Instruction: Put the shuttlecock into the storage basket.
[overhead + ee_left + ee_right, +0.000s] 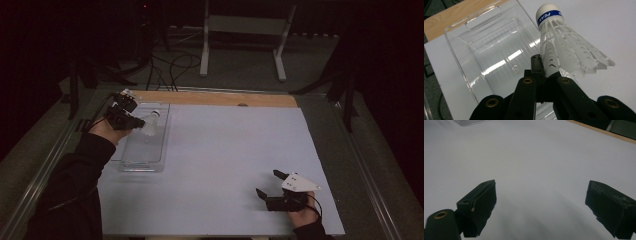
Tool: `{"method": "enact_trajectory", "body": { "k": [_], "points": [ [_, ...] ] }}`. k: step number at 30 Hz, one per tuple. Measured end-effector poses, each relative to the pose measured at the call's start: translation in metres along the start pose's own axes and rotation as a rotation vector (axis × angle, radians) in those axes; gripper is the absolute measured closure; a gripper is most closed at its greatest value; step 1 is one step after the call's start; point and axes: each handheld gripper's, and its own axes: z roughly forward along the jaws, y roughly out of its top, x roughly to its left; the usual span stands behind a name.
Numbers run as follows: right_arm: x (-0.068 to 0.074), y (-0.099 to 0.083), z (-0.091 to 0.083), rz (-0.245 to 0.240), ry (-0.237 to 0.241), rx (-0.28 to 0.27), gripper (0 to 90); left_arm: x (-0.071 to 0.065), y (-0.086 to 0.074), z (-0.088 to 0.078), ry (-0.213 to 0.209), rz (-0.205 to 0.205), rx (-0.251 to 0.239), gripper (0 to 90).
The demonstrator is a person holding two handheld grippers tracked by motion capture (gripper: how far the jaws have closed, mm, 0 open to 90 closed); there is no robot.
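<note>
The right gripper point(269, 189) sits nearest, low over the white sheet point(225, 150) close to its near edge, jaws spread wide with nothing between them. The sheet lies bare across its whole middle and right side, and a strip of wooden table point(215, 98) shows beyond its far edge. A clear plastic tray point(162, 131) lies along the sheet's left edge. Above the tray, the left gripper point(136, 121) is clamped on the skirt of a white shuttlecock point(564, 47), its cork pointing away from the hand.
</note>
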Motion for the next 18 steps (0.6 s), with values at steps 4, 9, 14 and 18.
{"method": "enact_trajectory", "body": {
  "k": [4, 9, 14, 18],
  "points": [
    [0.0, 0.0, 0.0, -0.002, 0.0, -0.002, 10.0, 0.001, -0.002, 0.006, -0.011, -0.004, 0.003, 90.0],
    [0.0, 0.0, 0.0, -0.002, 0.001, -0.001, 10.0, 0.002, -0.003, 0.017, -0.027, -0.018, 0.006, 90.0],
    [0.0, 0.0, 0.0, -0.004, 0.0, -0.003, 10.0, 0.002, -0.005, 0.029, -0.025, -0.02, 0.022, 90.0],
    [0.0, 0.0, 0.0, -0.003, 0.001, -0.002, 10.0, 0.002, -0.007, 0.036, -0.029, -0.029, 0.024, 90.0]
  ]
}}
